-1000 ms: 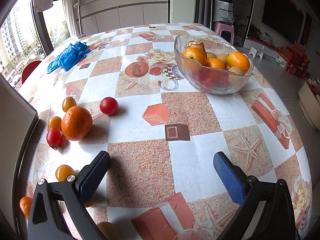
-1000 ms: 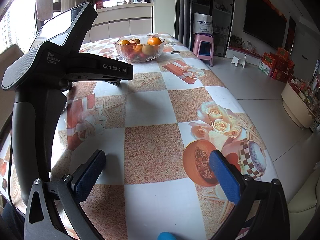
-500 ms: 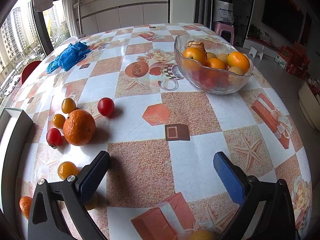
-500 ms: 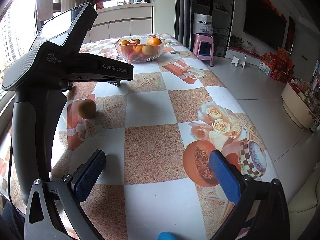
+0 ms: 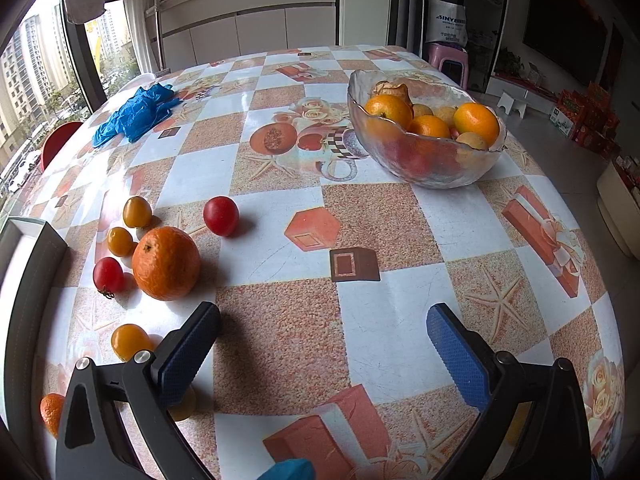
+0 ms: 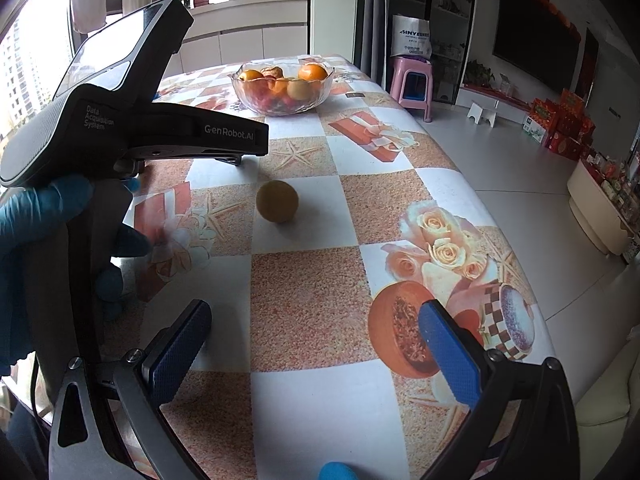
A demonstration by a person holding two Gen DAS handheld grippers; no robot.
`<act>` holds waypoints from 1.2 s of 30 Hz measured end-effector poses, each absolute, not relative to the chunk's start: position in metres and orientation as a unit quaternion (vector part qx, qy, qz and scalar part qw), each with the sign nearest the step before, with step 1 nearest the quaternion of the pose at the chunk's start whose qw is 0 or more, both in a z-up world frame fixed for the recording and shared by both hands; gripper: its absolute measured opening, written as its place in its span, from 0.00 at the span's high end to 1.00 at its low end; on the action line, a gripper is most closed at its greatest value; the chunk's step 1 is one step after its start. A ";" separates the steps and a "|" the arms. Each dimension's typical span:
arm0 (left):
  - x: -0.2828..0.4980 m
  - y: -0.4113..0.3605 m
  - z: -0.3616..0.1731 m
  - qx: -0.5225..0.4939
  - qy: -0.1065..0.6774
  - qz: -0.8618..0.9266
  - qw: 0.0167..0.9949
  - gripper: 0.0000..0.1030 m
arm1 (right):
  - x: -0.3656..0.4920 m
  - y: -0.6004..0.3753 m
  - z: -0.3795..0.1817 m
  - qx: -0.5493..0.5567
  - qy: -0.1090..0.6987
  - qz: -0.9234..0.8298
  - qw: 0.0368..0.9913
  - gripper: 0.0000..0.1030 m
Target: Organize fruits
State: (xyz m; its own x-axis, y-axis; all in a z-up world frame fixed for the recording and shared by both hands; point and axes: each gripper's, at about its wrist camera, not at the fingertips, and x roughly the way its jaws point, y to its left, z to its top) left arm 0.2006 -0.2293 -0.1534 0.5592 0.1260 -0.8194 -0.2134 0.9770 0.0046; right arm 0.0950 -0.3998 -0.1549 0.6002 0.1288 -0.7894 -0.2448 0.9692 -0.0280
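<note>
Hovering low over the bench [image 5: 280, 328], left gripper [image 5: 320, 344] spread wide, empty; big orange [image 5: 166, 264] and cherry tomatoes [image 5: 221, 216] just ahead-left, glass bowl [image 5: 424, 168] well ahead-right. Right gripper [image 6: 316, 344] equally agape, tan fruit [image 6: 277, 207] dead ahead. Risky: could nudge round fruit, send it rolling off the edge.

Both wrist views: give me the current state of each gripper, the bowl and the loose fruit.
left gripper: open, empty, above the table.
right gripper: open, empty.
glass bowl: upright, part-filled with fruit.
large orange: loose on the table, outside the bowl.
red tomato: loose, apart from the orange.
tan round fruit: alone on the table, ahead of the right gripper.
</note>
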 end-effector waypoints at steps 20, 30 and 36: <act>0.064 -0.111 -0.121 -0.028 0.428 0.084 0.899 0.00 | 0.173 -0.366 -0.149 -0.071 0.457 0.109 0.880 0.20; 0.072 -0.096 -0.155 -0.040 0.460 0.096 0.882 0.00 | 0.153 -0.371 -0.143 -0.029 0.441 0.146 0.885 0.71; 0.076 -0.093 -0.155 -0.045 0.476 0.095 0.873 0.00 | 0.136 -0.368 -0.144 -0.019 0.444 0.166 0.880 0.71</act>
State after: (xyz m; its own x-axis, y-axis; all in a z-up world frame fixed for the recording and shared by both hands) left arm 0.0757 -0.0927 -0.1546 0.5289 0.1228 -0.8397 -0.2090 0.9779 0.0113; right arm 0.1361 -0.3678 -0.1436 0.5503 0.2746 -0.7885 -0.3082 0.9445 0.1138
